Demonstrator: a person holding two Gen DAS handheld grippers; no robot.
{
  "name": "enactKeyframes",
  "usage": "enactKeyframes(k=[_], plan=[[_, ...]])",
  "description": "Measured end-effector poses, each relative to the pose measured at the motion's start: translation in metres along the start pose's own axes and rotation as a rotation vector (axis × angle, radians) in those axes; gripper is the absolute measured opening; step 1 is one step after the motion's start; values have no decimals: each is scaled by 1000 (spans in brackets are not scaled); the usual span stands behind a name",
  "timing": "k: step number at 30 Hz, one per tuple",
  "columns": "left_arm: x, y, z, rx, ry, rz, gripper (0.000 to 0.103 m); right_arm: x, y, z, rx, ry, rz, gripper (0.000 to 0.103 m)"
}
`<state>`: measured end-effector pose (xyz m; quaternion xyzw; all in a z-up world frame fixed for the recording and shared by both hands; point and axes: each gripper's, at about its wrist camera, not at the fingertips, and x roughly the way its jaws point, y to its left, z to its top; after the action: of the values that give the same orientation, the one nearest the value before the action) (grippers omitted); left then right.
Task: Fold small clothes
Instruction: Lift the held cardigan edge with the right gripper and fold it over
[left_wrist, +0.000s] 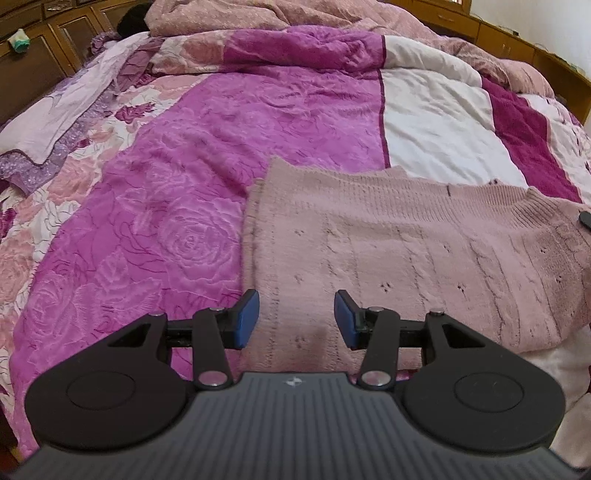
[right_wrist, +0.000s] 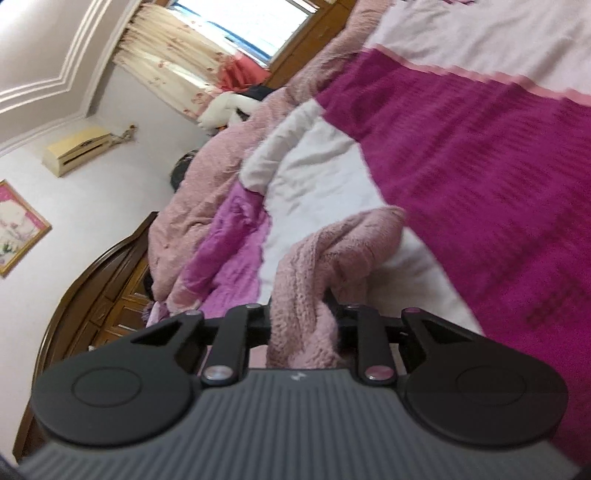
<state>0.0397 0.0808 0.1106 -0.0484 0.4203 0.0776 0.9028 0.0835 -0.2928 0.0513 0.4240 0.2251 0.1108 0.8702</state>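
A pale pink knitted sweater (left_wrist: 406, 251) lies flat on the bed, its left edge folded over. My left gripper (left_wrist: 296, 319) is open, its blue pads (left_wrist: 245, 319) hovering just above the sweater's near left part, holding nothing. My right gripper (right_wrist: 303, 321) is tilted and shut on a bunched part of the same pink sweater (right_wrist: 314, 273), lifted off the bed; its pads are hidden by the knit. A dark tip of the right gripper (left_wrist: 584, 220) shows at the right edge of the left wrist view.
The bed is covered by a magenta, white and floral quilt (left_wrist: 184, 221). A heaped pink blanket (left_wrist: 295, 18) lies at the far end. Wooden cabinets (left_wrist: 44, 55) stand behind. The right wrist view shows a wooden headboard (right_wrist: 92, 295), a curtain and a window.
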Motion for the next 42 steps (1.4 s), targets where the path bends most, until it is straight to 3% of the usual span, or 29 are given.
enactKeyframes(k=[13,22,33,42], plan=[[-9,44,5,-53,-33,43,53,14,89,-25,-133,-41,30,23],[-7,70,9,-73,-56,43,53,47,154,-63,-231,13,57,22],[-4,108,-4,-135,-51,58,53,100,170,-129,-326,93,-20,22],[5,124,-13,-163,-31,68,53,108,176,-150,-376,107,-50,22]])
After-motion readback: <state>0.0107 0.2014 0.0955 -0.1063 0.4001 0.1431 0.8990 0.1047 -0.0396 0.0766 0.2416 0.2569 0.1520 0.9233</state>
